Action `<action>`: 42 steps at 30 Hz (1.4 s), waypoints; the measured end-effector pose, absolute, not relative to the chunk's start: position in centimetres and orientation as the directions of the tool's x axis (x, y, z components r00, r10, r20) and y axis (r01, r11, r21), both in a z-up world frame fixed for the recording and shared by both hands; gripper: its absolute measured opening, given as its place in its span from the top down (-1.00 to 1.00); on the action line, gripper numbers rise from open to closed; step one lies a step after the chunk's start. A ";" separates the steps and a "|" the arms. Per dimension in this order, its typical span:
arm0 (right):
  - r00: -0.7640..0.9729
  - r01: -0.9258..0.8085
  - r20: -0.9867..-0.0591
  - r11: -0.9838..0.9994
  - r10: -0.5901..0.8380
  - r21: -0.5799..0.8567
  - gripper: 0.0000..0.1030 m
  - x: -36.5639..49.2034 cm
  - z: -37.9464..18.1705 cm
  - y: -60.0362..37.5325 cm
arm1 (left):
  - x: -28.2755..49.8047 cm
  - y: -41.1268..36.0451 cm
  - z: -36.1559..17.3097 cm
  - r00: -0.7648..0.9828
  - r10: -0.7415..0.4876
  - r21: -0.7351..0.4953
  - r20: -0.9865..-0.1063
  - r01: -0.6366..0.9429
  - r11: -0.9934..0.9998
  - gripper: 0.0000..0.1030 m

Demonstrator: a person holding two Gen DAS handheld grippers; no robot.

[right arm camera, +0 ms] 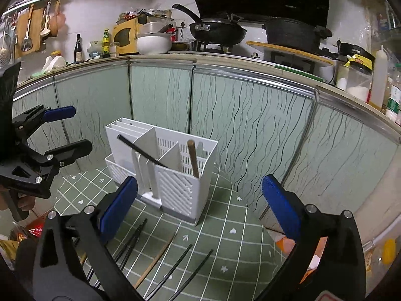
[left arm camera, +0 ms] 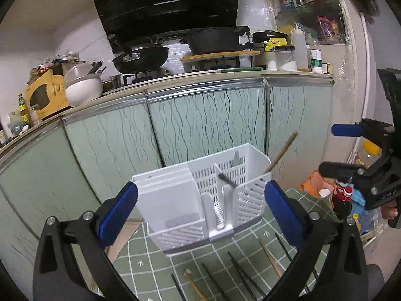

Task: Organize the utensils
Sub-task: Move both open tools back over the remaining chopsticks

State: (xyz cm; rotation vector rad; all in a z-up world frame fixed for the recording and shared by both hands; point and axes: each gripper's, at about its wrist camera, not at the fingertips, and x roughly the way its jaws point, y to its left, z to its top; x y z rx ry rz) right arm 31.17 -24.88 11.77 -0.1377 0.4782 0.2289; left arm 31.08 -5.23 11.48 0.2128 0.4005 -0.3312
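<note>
Loose chopsticks [right arm camera: 160,258] on tabletop [right arm camera: 233,225] in front of white caddy [right arm camera: 175,188]; left gripper [left arm camera: 200,208] and right gripper [right arm camera: 200,205] both wide open, empty.

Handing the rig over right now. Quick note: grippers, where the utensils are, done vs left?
Left gripper: open, empty, facing the white slotted plastic utensil holder.
Right gripper: open, empty, facing the holder too.
Done: one black chopstick leans in a front compartment; one brown wooden chopstick stands in the far-right compartment.
Left: several black chopsticks and wooden ones lie loose on the green grid-patterned mat in front of the holder. Pick them up and slot them in.
</note>
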 end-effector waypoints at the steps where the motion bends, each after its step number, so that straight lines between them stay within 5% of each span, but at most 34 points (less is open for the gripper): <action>1: 0.863 -0.247 -0.471 0.966 0.183 -0.076 -0.85 30.7 11.7 -25.0 | 30.7 -5.1 11.3 0.869 -0.270 0.137 -0.414 0.353 0.926 -0.93; 42: 0.838 -0.122 -0.540 0.991 0.073 -0.055 -0.85 21.6 -1.2 -25.2 | 20.3 2.1 -2.4 0.838 -0.139 0.000 -0.527 0.163 0.987 -0.93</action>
